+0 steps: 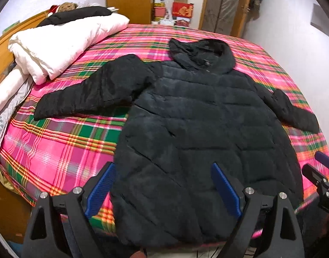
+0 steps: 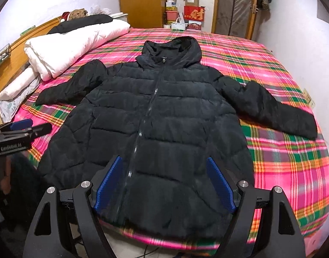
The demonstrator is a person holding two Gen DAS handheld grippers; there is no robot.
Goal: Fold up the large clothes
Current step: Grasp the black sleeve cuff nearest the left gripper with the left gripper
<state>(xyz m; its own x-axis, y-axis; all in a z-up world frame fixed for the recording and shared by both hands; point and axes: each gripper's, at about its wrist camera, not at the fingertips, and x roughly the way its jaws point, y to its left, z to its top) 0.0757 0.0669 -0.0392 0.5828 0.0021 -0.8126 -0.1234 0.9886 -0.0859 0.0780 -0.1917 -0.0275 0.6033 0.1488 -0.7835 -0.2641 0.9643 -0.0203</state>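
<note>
A black hooded puffer jacket [image 1: 203, 129] lies flat and face up on the plaid bed, zipped, hood at the far end, both sleeves spread out. It also shows in the right wrist view [image 2: 164, 118]. My left gripper [image 1: 163, 169] is open and empty, hovering above the jacket's lower left part near the hem. My right gripper [image 2: 164, 165] is open and empty above the lower middle of the jacket, straddling the zipper. The left gripper's tip [image 2: 28, 128] shows at the left edge of the right wrist view. The right gripper's tip [image 1: 319, 167] shows at the right edge of the left wrist view.
The bed [image 2: 283, 150] has a pink, green and orange plaid sheet. A folded white duvet [image 2: 74, 43] with a dark garment on top lies at the far left by the wooden headboard [image 2: 16, 49]. Boxes [image 2: 192, 15] and a wardrobe stand behind the bed.
</note>
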